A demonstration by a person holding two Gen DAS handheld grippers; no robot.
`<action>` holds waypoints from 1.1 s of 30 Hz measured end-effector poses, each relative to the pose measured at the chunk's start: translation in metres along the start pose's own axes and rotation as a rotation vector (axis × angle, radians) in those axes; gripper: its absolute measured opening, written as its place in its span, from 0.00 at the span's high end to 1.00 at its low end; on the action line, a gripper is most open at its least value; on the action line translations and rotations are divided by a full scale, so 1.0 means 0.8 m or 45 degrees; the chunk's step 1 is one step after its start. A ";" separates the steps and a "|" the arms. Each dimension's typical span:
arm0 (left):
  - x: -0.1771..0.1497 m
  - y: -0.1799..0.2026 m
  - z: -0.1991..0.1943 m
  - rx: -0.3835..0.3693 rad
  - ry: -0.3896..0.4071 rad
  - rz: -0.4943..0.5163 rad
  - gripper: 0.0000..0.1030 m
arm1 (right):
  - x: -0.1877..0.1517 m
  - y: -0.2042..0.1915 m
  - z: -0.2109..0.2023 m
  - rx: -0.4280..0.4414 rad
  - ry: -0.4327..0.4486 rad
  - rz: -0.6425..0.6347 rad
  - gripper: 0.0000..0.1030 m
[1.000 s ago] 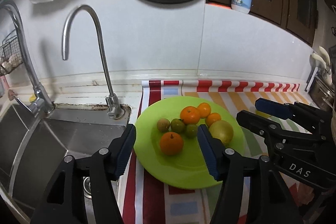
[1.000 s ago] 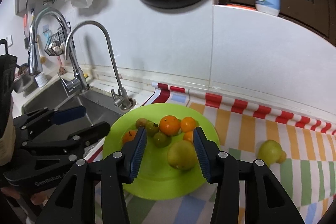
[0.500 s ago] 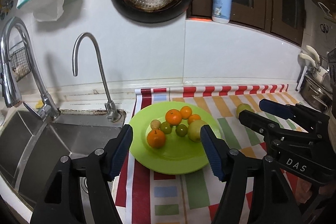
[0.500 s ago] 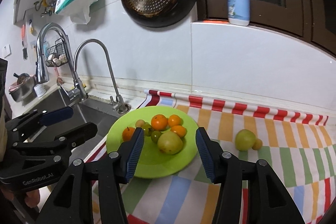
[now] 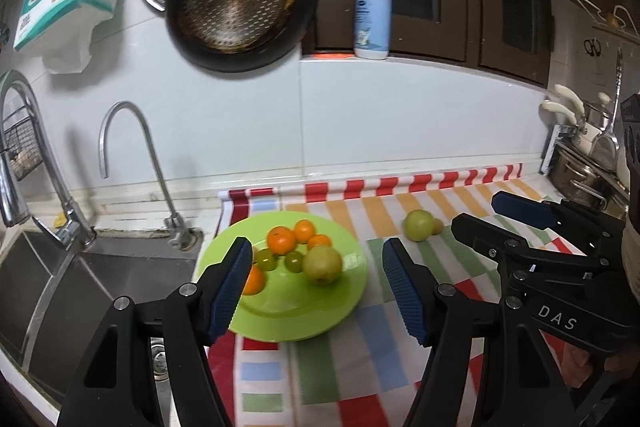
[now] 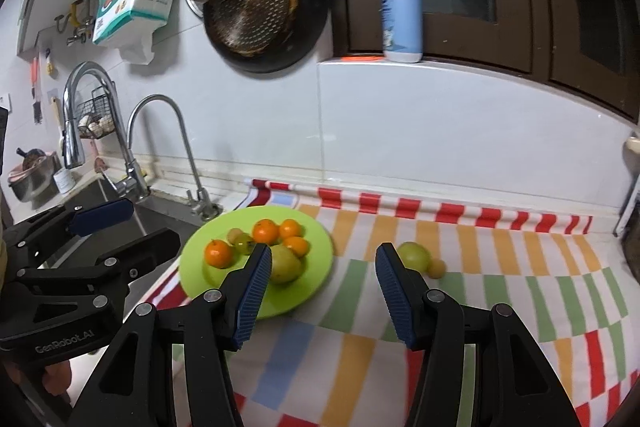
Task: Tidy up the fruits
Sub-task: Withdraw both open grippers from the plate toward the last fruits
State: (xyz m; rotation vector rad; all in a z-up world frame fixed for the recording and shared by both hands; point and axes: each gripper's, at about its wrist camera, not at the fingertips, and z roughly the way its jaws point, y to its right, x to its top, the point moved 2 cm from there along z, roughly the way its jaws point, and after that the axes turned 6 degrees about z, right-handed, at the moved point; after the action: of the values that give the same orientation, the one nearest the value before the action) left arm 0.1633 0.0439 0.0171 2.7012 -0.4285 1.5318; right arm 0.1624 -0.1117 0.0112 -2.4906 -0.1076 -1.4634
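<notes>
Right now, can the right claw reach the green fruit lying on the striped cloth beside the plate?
Probably yes. The right claw is open and empty, and only bare striped cloth lies between it and the green fruit. The small yellow fruit touches it.

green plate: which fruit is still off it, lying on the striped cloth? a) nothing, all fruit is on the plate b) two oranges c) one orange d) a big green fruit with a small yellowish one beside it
d: a big green fruit and a small yellowish fruit lie together on the striped cloth, to the right of the green plate.
</notes>
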 end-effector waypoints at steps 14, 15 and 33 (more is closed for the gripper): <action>0.024 0.056 0.024 -0.040 0.006 0.045 0.35 | 0.005 0.063 -0.015 -0.061 0.029 0.057 0.47; 0.026 0.059 0.027 -0.044 0.001 0.044 0.35 | 0.005 0.067 -0.014 -0.062 0.029 0.057 0.46; 0.052 0.109 0.101 -0.105 -0.026 0.131 0.31 | 0.009 0.138 0.023 -0.166 -0.001 0.075 0.47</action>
State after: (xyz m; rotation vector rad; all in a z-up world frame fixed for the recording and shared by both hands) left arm 0.2305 -0.0612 -0.0016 2.6733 -0.6256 1.4752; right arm 0.2025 -0.2140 -0.0103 -2.5727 0.0620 -1.4897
